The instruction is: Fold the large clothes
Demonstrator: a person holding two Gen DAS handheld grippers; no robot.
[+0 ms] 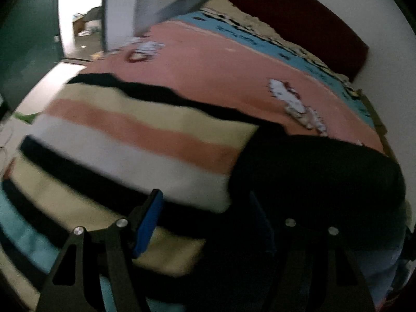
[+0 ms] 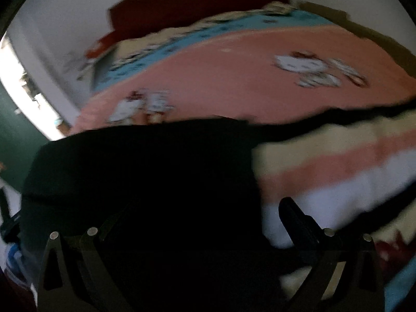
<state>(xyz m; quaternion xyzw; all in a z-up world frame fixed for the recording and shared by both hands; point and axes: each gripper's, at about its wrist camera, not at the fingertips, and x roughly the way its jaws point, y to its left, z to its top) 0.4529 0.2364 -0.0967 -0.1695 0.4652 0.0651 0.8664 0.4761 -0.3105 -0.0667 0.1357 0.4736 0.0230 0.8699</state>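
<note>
Striped garment (image 1: 135,135) lies on pink bed (image 1: 208,59); left gripper (image 1: 205,223) released above it; right gripper (image 2: 208,223) state unclear.

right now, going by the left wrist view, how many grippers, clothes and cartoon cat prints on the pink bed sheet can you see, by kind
black two-finger left gripper: 1
large clothes, a striped cream, pink, white and black garment and a plain black garment: 2
white cartoon cat prints on the pink bed sheet: 2, blurred
total: 5
</note>
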